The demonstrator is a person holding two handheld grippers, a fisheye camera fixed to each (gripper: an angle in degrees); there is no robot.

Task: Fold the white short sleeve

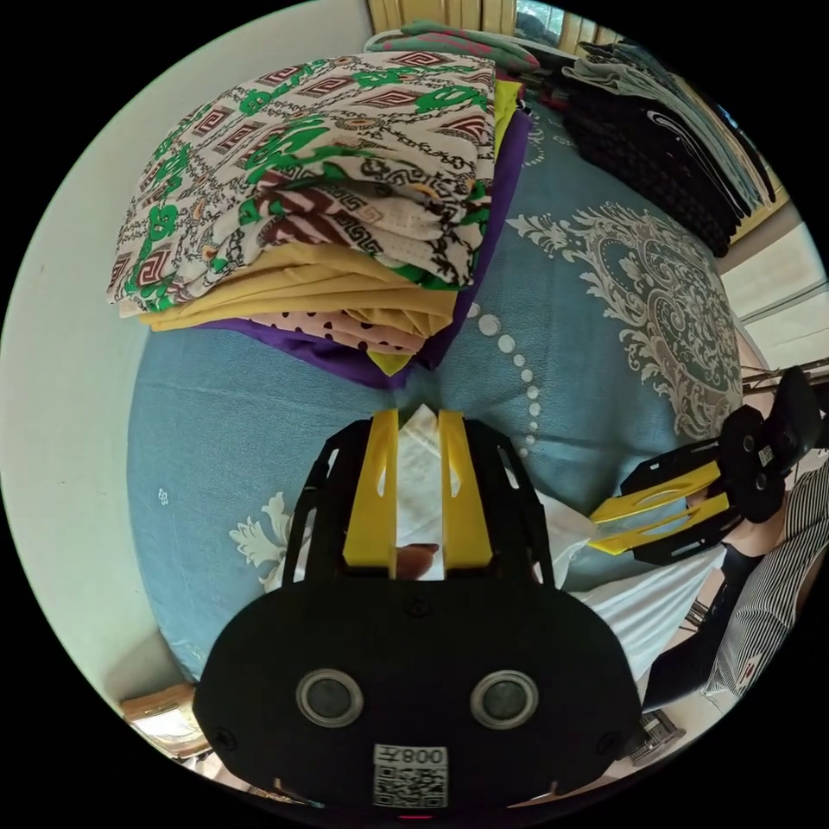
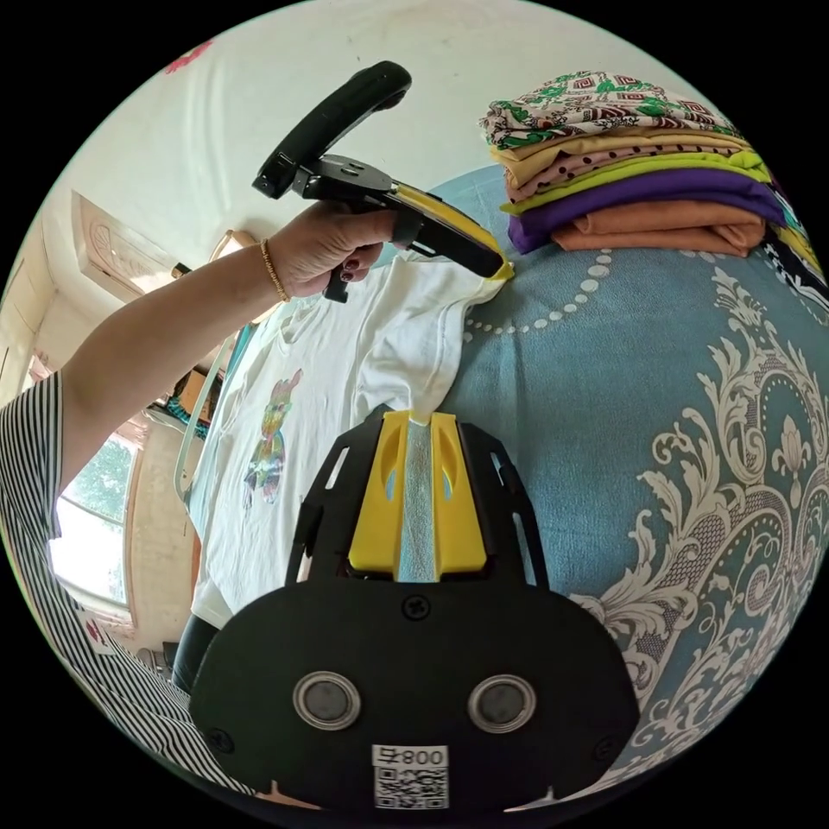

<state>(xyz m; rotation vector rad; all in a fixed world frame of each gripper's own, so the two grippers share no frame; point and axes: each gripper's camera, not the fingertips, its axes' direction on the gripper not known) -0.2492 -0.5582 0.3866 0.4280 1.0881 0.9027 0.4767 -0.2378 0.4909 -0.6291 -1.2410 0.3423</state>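
The white short sleeve hangs spread over the blue patterned bedspread, a cartoon print on its chest visible from the right gripper view. The left gripper pinches its fabric; the right gripper pinches a sleeve edge. A stack of folded clothes sits just beyond. A person's hand grips the left handle.
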